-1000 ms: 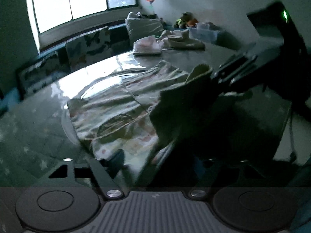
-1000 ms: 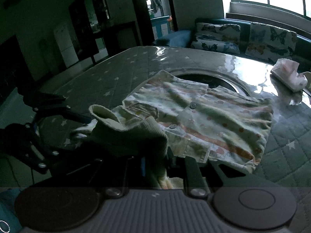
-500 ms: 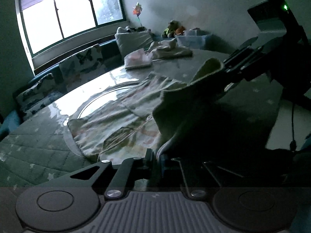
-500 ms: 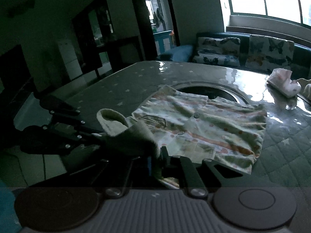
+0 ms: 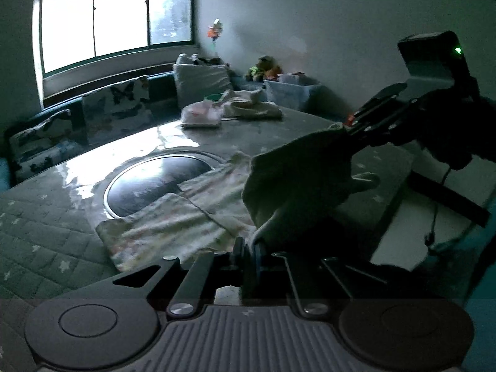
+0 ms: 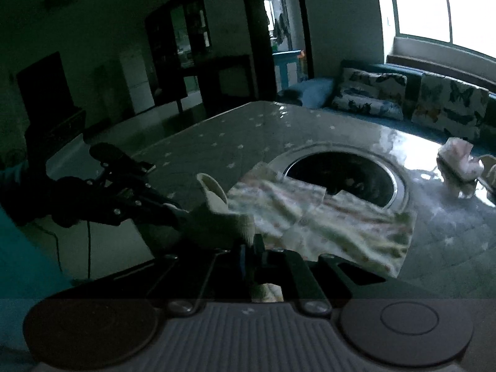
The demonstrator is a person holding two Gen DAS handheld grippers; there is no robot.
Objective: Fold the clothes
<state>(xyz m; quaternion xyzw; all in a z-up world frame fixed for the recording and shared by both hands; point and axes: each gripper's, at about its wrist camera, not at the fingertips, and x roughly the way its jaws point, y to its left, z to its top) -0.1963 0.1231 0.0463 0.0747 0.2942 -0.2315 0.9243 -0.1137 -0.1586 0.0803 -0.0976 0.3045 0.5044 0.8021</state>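
- Cushions (image 5: 114,108) with a butterfly print line the sofa under the window (image 5: 105,18), far left in the left wrist view.
- Table (image 5: 46,217), quilted with small stars, fills the middle ground; a dark round inset (image 5: 155,183) with a shiny rim sits in it.
- Shirt (image 5: 173,226) (pale, with a faint coloured print) lies on the table just in front of the inset, its far edge overlapping the rim.
- Left gripper (image 5: 248,255) has its jaws pressed together on the near edge of the shirt, and the cloth rises from them into a dark raised fold (image 5: 297,179).
- Right gripper (image 5: 348,128) pinches the upper corner of that same fold, so the cloth hangs stretched between the two tools above the near right part of the table.
- Folded clothes (image 5: 201,114) and a loose pale garment (image 5: 251,105) rest on the far end of the table, well apart from the shirt.
- Storage bin (image 5: 288,93) and stuffed toys (image 5: 266,66) stand by the far wall.
- Right wrist view: left gripper (image 6: 178,214) at the left grips the lifted cuff-like end, right gripper (image 6: 249,252) is clamped on cloth near the camera, and the shirt (image 6: 341,226) spreads to the right beside the inset (image 6: 338,173).
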